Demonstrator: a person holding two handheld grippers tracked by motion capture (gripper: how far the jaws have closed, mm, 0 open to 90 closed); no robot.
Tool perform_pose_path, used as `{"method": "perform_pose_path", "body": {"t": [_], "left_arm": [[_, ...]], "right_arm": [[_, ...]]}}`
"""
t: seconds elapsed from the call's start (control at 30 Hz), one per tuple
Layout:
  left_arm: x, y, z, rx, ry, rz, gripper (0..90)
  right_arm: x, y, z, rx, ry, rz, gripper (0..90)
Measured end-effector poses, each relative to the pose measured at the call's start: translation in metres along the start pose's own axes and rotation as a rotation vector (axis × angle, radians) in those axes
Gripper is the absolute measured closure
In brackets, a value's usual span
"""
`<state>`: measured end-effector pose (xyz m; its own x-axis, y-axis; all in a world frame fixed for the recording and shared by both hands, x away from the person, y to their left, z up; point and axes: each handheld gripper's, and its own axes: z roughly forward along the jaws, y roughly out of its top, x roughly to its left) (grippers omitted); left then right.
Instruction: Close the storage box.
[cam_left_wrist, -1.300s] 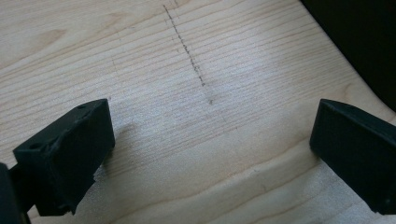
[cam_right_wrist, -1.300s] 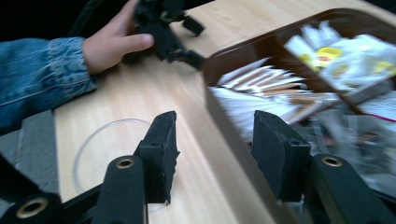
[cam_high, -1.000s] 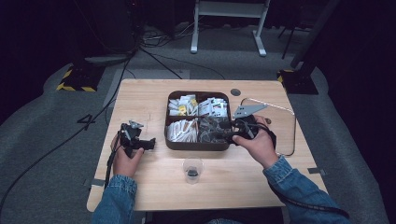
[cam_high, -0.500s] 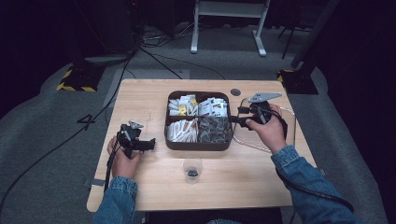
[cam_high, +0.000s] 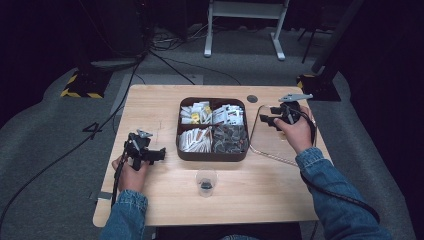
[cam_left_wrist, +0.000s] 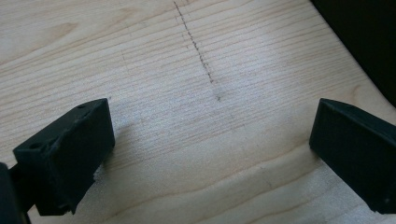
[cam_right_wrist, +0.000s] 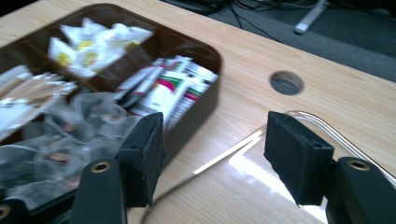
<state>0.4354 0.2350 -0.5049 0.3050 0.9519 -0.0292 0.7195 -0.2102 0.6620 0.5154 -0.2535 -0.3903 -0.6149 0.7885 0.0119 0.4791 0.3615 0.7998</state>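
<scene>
Your right gripper (cam_high: 266, 120) is up over the clear lid (cam_high: 287, 150) that lies flat on the table (cam_high: 150, 107), just to the right of the brown tray (cam_high: 212, 157). In the right gripper view its jaws are wide apart and hold nothing; the near edge of the lid runs between them and the tray sits just past the left jaw. The tray is full of small packets (cam_high: 227, 114) in four boxes. Your left gripper (cam_high: 152, 155) rests low near the left side of the table, well away from the tray. Its jaws are wide open too, with only bare wood between them. A small clear cup (cam_high: 206, 182) stands in front of the tray.
</scene>
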Motion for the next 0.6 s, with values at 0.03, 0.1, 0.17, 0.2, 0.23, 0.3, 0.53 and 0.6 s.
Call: {"method": "perform_pose_path", "body": {"t": [0.03,0.1,0.17,0.2,0.23,0.3,0.53,0.6], "left_arm": [[0.0,0.0,0.0,0.0,0.001,0.001,0.3],[0.0,0.0,0.0,0.001,-0.001,0.0,0.3],[0.0,0.0,0.0,0.0,0.001,0.001,0.3],[0.0,0.0,0.0,0.001,0.0,-0.001,0.3],[0.0,0.0,0.0,0.001,0.0,-0.001,0.3],[0.0,0.0,0.0,0.002,0.001,0.001,0.2],[0.0,0.0,0.0,0.001,0.002,-0.001,0.1],[0.001,0.0,0.0,0.002,0.001,0.002,0.1]], "right_arm": [[-0.004,-0.001,0.0,0.002,-0.011,0.012,38.0],[-0.011,-0.004,0.003,0.011,-0.033,0.019,37.6],[-0.017,-0.005,0.005,0.021,-0.058,0.019,37.4],[-0.02,-0.006,0.006,0.026,-0.07,0.018,37.2],[-0.023,-0.007,0.007,0.03,-0.079,0.023,37.0],[-0.03,-0.01,0.009,0.037,-0.097,0.034,36.8],[-0.051,-0.024,0.016,0.068,-0.142,0.072,35.0],[-0.057,-0.028,0.017,0.075,-0.157,0.088,34.5]]}}
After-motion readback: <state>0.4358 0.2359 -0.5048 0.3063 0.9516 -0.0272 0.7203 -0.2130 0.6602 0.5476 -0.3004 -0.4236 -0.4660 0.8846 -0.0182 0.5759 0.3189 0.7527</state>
